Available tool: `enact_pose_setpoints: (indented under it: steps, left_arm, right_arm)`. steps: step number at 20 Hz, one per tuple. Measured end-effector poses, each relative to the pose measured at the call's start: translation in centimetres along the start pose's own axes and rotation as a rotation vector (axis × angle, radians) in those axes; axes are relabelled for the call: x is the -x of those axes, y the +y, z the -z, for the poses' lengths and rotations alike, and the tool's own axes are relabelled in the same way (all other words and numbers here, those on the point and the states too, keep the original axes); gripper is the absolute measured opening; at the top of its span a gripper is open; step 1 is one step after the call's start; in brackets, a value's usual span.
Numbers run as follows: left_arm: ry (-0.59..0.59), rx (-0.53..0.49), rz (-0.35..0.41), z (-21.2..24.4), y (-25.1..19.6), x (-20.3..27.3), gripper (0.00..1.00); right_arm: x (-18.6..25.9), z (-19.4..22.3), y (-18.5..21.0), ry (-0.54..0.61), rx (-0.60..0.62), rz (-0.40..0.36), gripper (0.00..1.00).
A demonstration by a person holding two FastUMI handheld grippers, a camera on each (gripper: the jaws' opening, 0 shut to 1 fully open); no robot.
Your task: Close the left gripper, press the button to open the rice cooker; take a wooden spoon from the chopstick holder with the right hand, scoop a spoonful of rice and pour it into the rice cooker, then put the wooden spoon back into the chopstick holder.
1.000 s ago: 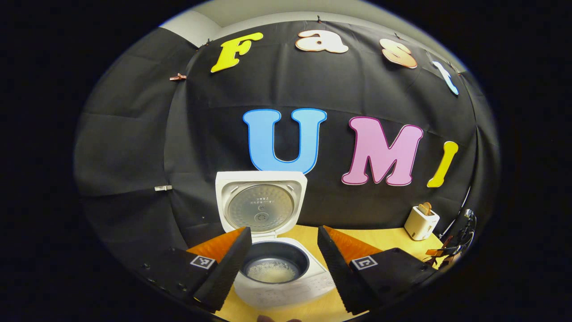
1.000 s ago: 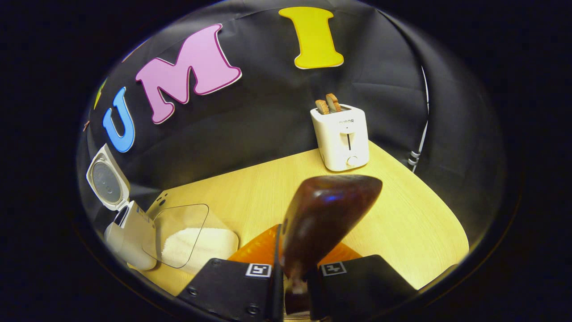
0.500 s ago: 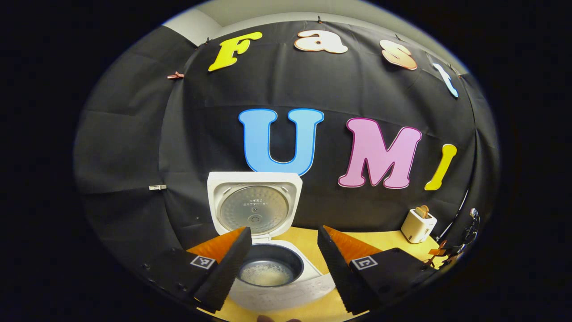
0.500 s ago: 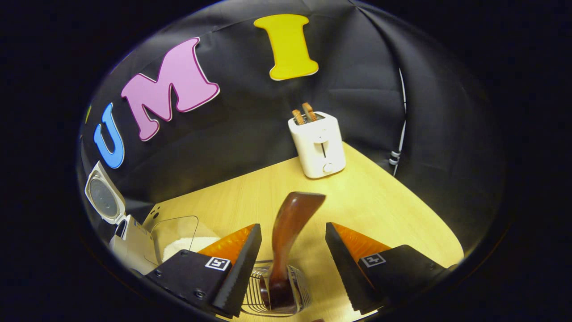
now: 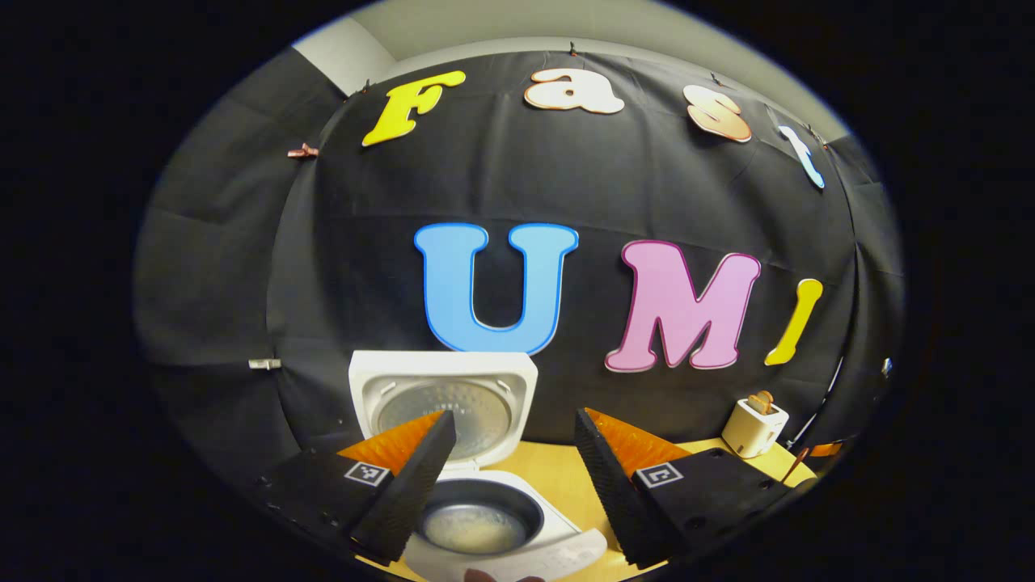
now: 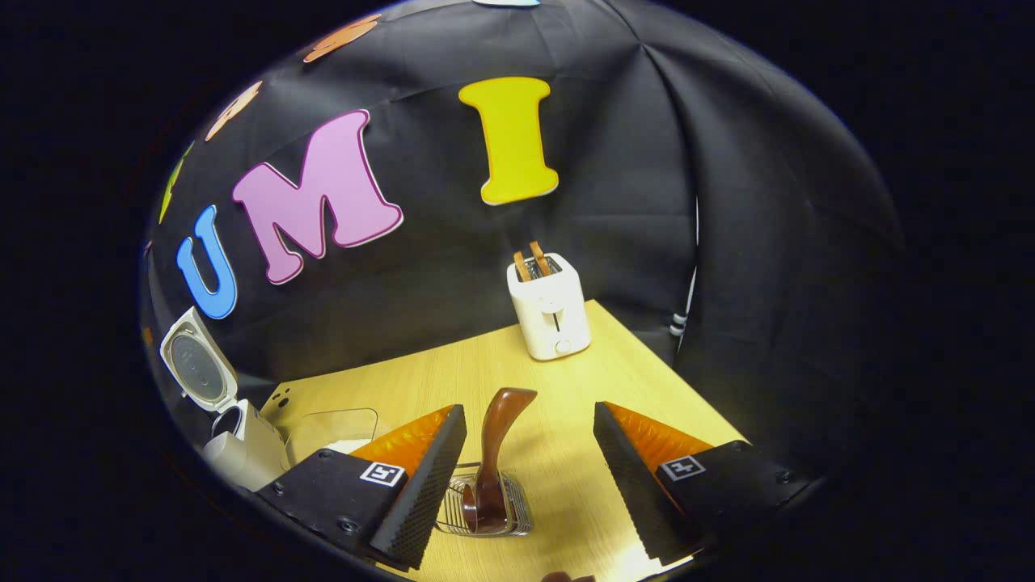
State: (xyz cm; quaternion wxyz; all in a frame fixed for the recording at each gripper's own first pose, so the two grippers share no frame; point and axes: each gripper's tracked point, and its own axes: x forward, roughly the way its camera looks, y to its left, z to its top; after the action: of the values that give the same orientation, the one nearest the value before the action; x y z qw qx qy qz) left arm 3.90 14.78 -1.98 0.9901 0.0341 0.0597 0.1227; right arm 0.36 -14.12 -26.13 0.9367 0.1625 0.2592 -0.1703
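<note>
1. Jaws of the right gripper (image 6: 530,477) stand wide apart with nothing between them but air; the wooden spoon (image 6: 495,453) rises in the gap, touching neither finger.
2. That wooden spoon stands tilted in the wire chopstick holder (image 6: 483,511), bowl end up, leaning toward 1 o'clock.
3. The chopstick holder sits on the pale wood tabletop (image 6: 582,388) at 6 o'clock in the right gripper view.
4. Jaws of the left gripper (image 5: 515,477) are likewise spread and empty, hanging above the rice cooker (image 5: 501,541).
5. In the left gripper view the rice cooker sits at 6 o'clock with its lid (image 5: 485,396) raised upright; white rice lies in the bottom of its dark inner pot (image 5: 477,525).
6. In the right gripper view the same cooker appears at 8 o'clock, and a clear container of rice (image 6: 327,428) lies just beside it.
7. A white toaster (image 6: 548,311) with two slices standing in its slots is at 12 o'clock from the spoon, at the far edge of the tabletop, well apart from the holder.
</note>
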Motion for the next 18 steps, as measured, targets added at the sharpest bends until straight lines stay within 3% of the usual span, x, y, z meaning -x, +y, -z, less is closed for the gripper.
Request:
enact_pose_setpoints:
  steps: [8, 12, 18]
  left_arm:
    - [-0.137, -0.106, -0.107, -6.0, 4.6, -9.4, 0.95]
    - [-0.11, -0.165, -0.18, -6.1, 6.5, -13.4, 0.95]
    - [-0.01, -0.125, -0.23, -3.2, 8.8, -17.5, 0.94]
  right_arm:
    - [3.4, -2.8, 1.7, -0.045, 0.112, -0.027, 0.98]
    - [4.1, -3.4, 2.5, -0.052, 0.136, -0.035, 0.98]
    - [4.6, -3.6, 2.6, -0.051, 0.152, -0.041, 0.98]
